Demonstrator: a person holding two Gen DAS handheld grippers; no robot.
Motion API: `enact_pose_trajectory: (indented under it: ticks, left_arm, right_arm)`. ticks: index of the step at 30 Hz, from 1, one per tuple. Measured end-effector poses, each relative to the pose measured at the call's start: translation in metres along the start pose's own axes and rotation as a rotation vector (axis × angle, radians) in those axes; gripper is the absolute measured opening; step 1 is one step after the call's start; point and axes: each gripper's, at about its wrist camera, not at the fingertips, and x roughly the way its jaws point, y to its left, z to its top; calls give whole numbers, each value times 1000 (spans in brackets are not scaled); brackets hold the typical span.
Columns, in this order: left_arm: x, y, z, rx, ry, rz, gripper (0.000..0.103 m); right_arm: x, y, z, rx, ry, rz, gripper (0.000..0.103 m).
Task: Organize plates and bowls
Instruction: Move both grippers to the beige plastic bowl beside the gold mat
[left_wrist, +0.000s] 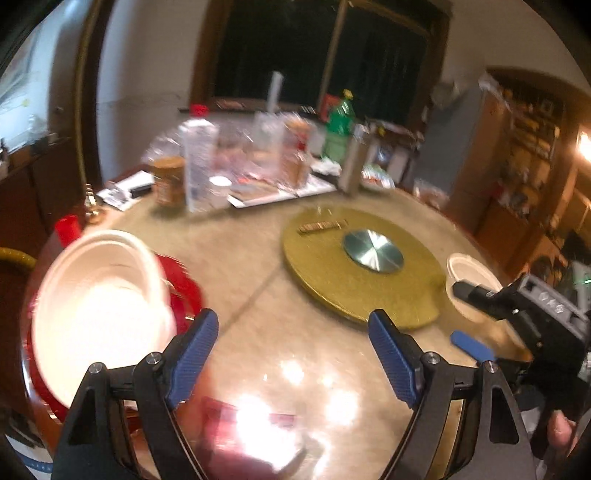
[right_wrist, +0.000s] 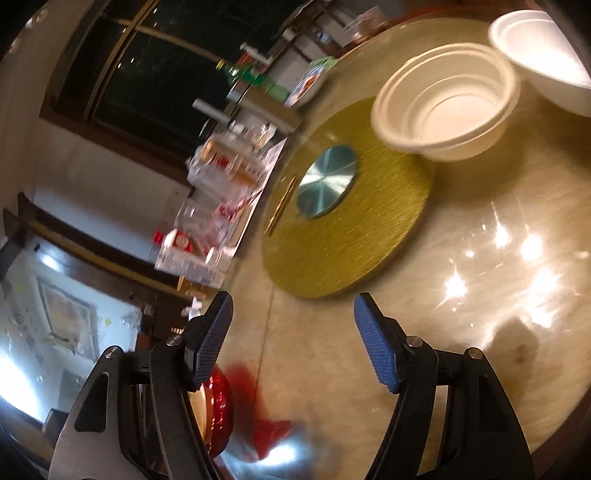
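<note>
In the left wrist view a white bowl (left_wrist: 99, 317) sits on a red plate (left_wrist: 184, 288) at the table's left edge, just left of my open, empty left gripper (left_wrist: 291, 354). Another white bowl (left_wrist: 469, 280) sits at the right by the gold turntable (left_wrist: 354, 273), with my right gripper (left_wrist: 469, 317) reaching beside it. In the right wrist view my right gripper (right_wrist: 291, 339) is open and empty. A stack of white bowls (right_wrist: 447, 114) rests at the turntable's (right_wrist: 343, 236) far edge, another white bowl (right_wrist: 546, 51) beyond it. A red plate (right_wrist: 219, 413) shows by the left finger.
Bottles, jars, boxes and papers (left_wrist: 236, 162) crowd the far side of the round marble table (left_wrist: 295, 369). A red cup (left_wrist: 68, 229) stands at the left rim. A silver disc (left_wrist: 373, 251) sits at the turntable's centre. Shelves (left_wrist: 532, 155) stand at the right.
</note>
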Motion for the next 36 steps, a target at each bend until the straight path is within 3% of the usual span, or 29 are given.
enact_pose_trajectory:
  ticks: [9, 14, 27, 36]
  left_arm:
    - [50, -57, 10, 11, 151, -108, 84]
    - [69, -95, 17, 53, 182, -135, 83]
    - [130, -171, 32, 39, 272, -248, 83]
    - [156, -192, 35, 27, 296, -234, 83]
  right_arm:
    - [-49, -47, 36, 114, -96, -50, 69]
    - [-62, -73, 55, 195, -120, -73, 69]
    - [-53, -97, 101, 268, -141, -118, 69]
    - [-40, -105, 120, 283, -163, -159, 69]
